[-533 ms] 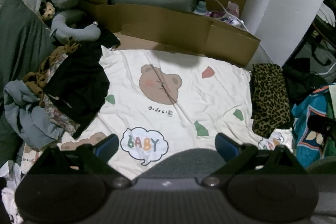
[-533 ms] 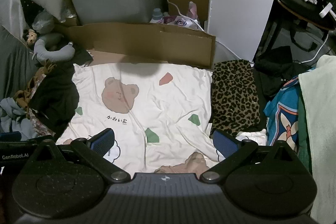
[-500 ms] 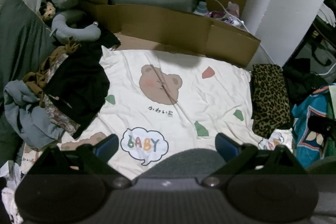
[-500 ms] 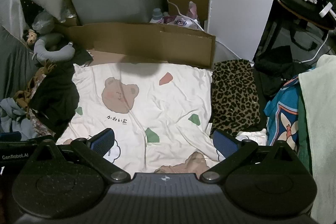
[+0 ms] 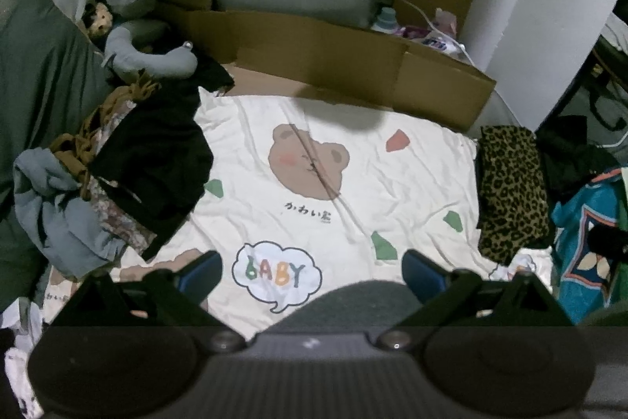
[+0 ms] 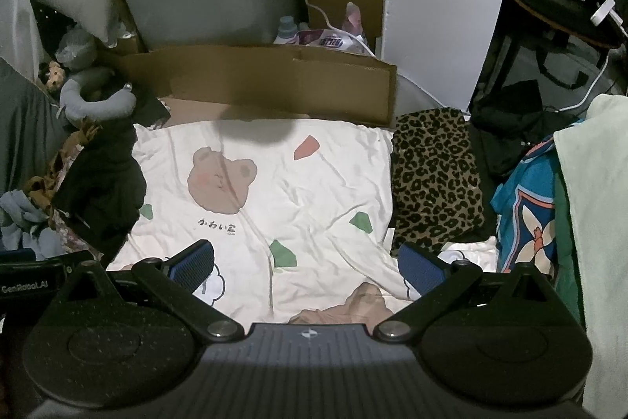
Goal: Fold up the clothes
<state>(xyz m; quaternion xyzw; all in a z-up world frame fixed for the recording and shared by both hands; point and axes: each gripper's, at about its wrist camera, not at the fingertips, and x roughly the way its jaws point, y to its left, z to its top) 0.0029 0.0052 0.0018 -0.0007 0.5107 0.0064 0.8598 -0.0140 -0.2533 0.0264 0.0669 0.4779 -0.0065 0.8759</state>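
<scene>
- Clothes pile [image 5: 117, 175] lies heaped left of the cream bear-print sheet [image 5: 353, 183].
- Left gripper [image 5: 312, 271] and right gripper [image 6: 306, 262]: jaws spread wide, holding nothing.

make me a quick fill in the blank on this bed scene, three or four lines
1. The face printed on the cream sheet is a ____.
2. The speech bubble on the sheet reads ____.
3. The folded cloth at the sheet's right edge has a ____ print.
4. Both the left gripper and the right gripper have jaws that are ____.

Missing words: bear; BABY; leopard; open
</scene>
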